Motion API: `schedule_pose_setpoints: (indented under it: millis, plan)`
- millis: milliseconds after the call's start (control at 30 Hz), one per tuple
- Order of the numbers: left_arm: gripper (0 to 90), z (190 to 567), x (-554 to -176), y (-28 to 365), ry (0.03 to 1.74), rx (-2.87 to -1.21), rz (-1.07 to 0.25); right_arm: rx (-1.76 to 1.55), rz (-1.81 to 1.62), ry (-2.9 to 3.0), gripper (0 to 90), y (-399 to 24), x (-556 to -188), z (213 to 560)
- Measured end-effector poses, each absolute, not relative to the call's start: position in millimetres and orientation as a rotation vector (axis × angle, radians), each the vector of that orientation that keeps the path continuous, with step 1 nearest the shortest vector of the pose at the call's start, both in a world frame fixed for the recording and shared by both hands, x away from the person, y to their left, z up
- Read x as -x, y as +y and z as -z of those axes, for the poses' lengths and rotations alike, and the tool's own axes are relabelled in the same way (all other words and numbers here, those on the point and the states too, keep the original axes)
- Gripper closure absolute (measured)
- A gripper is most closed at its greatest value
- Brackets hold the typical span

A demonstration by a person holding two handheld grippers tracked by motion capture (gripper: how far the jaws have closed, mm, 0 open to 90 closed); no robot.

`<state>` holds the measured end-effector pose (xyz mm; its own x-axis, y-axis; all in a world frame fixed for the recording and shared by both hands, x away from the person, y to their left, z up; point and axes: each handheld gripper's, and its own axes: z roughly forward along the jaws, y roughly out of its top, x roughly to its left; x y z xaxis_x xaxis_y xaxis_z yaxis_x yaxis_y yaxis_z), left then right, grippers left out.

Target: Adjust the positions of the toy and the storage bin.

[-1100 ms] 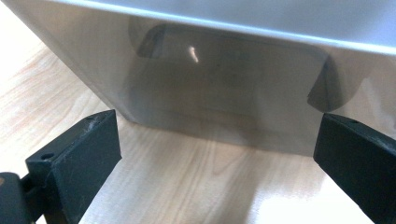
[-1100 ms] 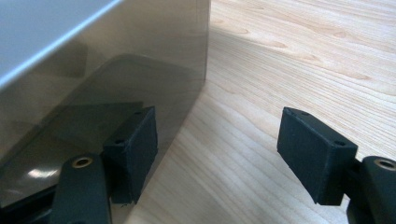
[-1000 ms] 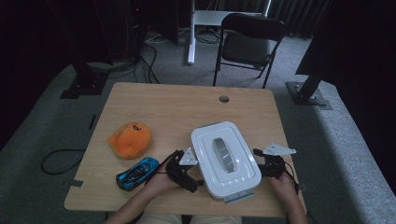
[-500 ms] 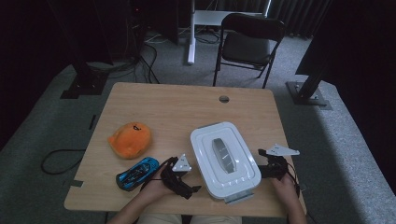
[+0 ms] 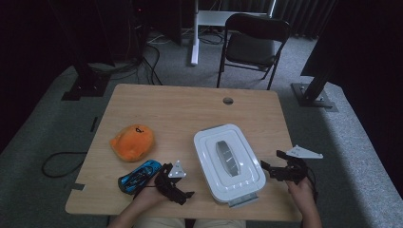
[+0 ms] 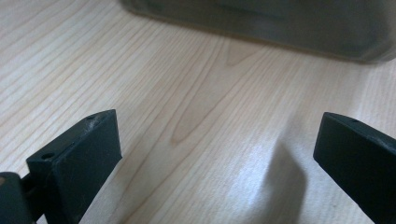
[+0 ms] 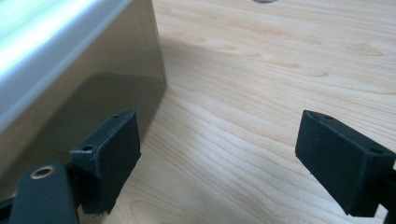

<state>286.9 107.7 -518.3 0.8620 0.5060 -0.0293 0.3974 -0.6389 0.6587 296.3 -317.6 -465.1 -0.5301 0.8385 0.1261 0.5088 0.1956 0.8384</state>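
A white lidded plastic box point(image 5: 228, 161) stands on the wooden table point(image 5: 180, 109), near its front right. My left gripper point(image 5: 184, 194) lies low by the table's front edge, left of the box and apart from it. Its jaws are open over bare wood point(image 6: 205, 112), and the box wall point(image 6: 280, 23) is ahead of them. My right gripper point(image 5: 274, 160) is just off the box's right side. Its jaws have just been opening and now stand wide with nothing between them. The box's corner point(image 7: 70, 60) is at the left of the right gripper view.
An orange plush toy point(image 5: 133, 141) and a blue toy car point(image 5: 139, 175) sit on the table's left, the car right beside my left hand. A cable hole point(image 5: 228, 100) is near the far edge. A black chair point(image 5: 254, 42) stands beyond the table.
Both grippers have come away from the box's sides. The left one drew back toward the front edge and sank. The right one shifted slightly right and its jaws spread.
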Motion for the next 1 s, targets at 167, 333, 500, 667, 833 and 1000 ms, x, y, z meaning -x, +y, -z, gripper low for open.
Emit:
schedule_pose_setpoints:
  millis: [167,333,500,667,833,1000]
  plan:
    - [1.4,521.1,-287.2,108.6,0.635,-2.340,-0.212,-1.264,-1.310,2.054,13.2,-320.8,-285.6,440.7]
    - [1.4,523.7,-284.9,108.8,0.579,-2.354,-0.257,-1.154,-1.351,2.053,13.2,-309.0,-274.0,414.1]
    - [1.4,524.3,-285.1,109.2,0.583,-2.346,-0.260,-1.076,-1.425,2.047,12.8,-292.2,-263.5,393.5]
    - [1.4,524.5,-285.1,109.0,0.586,-2.342,-0.261,-1.021,-1.442,2.094,12.8,-273.6,-259.0,385.8]
    - [1.4,524.6,-285.6,108.7,0.598,-2.337,-0.265,-0.971,-1.452,2.154,12.8,-254.7,-256.6,384.2]
    - [1.4,524.6,-285.8,108.6,0.602,-2.336,-0.266,-0.909,-1.401,2.221,11.4,-234.7,-253.5,387.9]
